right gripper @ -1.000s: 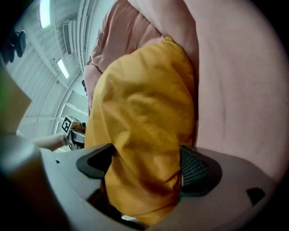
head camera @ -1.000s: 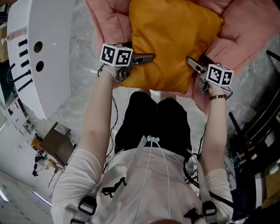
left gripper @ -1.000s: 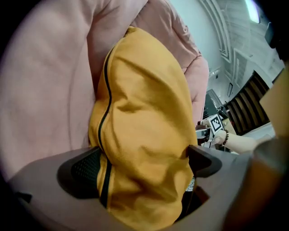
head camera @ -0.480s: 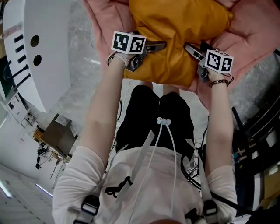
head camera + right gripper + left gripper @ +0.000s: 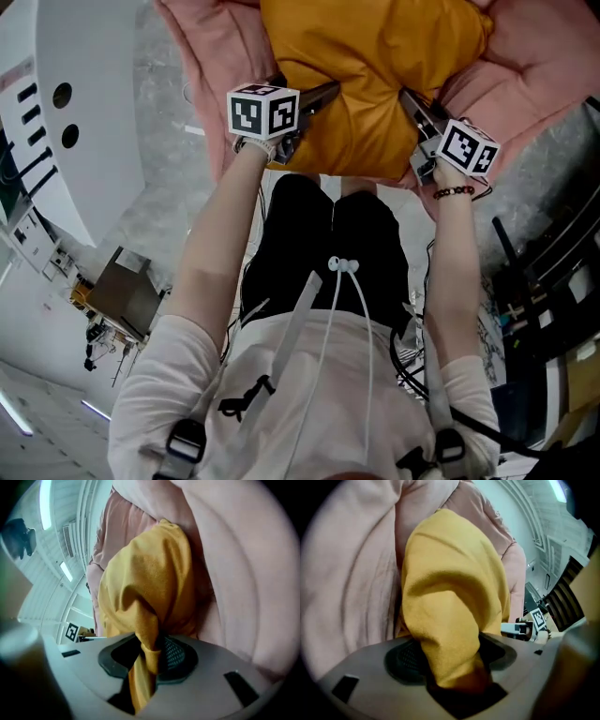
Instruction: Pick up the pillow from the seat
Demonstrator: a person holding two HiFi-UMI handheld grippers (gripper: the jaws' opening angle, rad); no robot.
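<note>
While both sets of jaws have just been closing, confirm the grip in each view before you lift.

Head view: the left gripper (image 5: 323, 94) meets the near left edge of the yellow pillow (image 5: 375, 56), and the right gripper (image 5: 412, 101) meets its near right edge. The pillow lies on the pink seat (image 5: 211, 47), directly ahead of you, with seat padding showing around its sides.

Left gripper view: a thick fold of the pillow (image 5: 450, 592) fills the gap of the left gripper (image 5: 450, 663), and both dark pads press against it. Treat this gripper as clamped on the pillow. The seat (image 5: 351, 573) lies just beside the fold and is not caught.

Right gripper view: the right gripper (image 5: 150, 660) pinches a thin, gathered strip of the pillow (image 5: 145, 578). The jaws stand close together on fabric only, so judge this hold as the weaker one. The seat (image 5: 239, 573) rises at the right, clear of the pads.

Both holds appear made, so the next step is most likely to raise both hands together. Watch the right strip for slipping.
</note>
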